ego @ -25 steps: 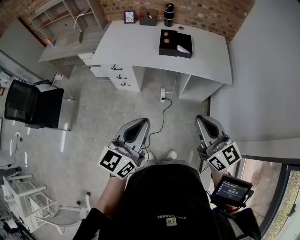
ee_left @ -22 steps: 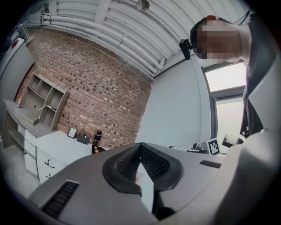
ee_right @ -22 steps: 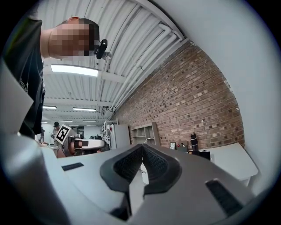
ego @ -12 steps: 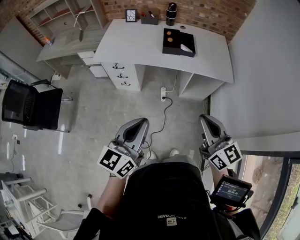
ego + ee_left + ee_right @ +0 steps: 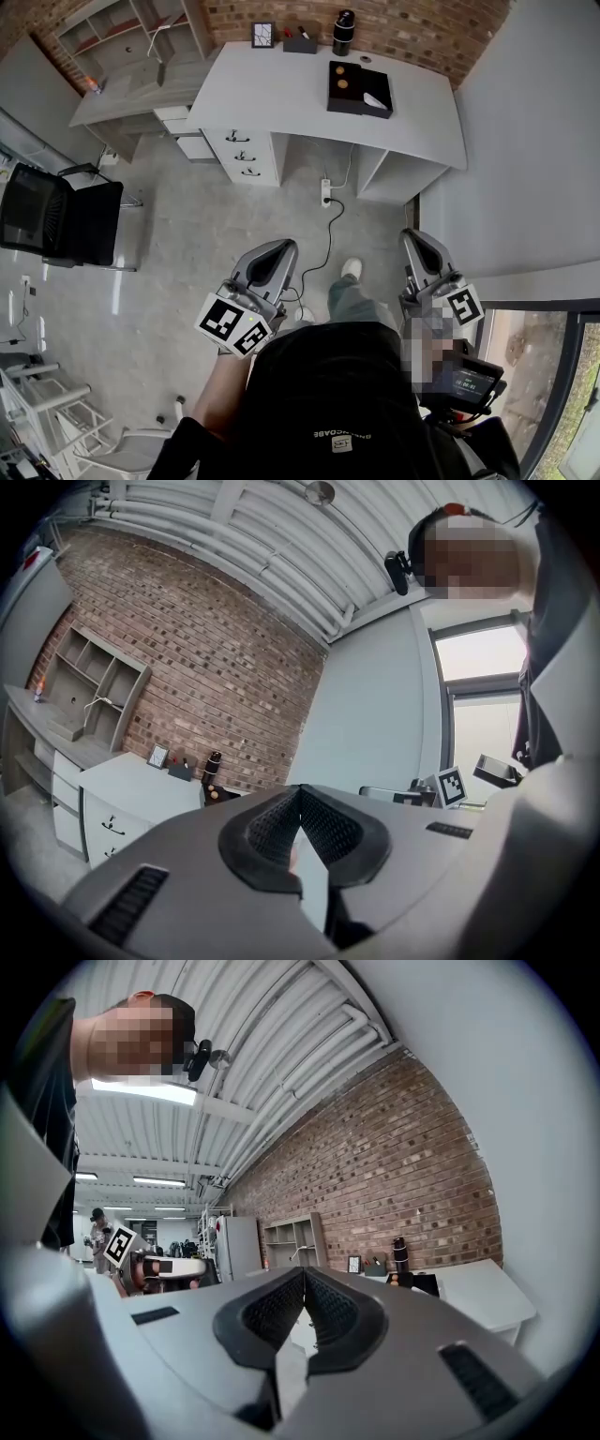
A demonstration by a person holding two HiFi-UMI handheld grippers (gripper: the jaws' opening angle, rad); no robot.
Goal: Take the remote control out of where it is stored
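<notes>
Two grippers, left point(image 5: 274, 253) and right point(image 5: 418, 244): jaws closed tight, nothing held, well back from the white desk point(image 5: 272, 94). Remote control point(image 5: 372, 97): small white sliver, slanted, lying in the black tray point(image 5: 362, 75) beside two brown rounds point(image 5: 342, 83).

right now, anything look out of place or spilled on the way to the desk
Nothing spilled or damaged. Only a power strip lies on the floor below the white desk, its black cable trailing toward the person's feet.
</notes>
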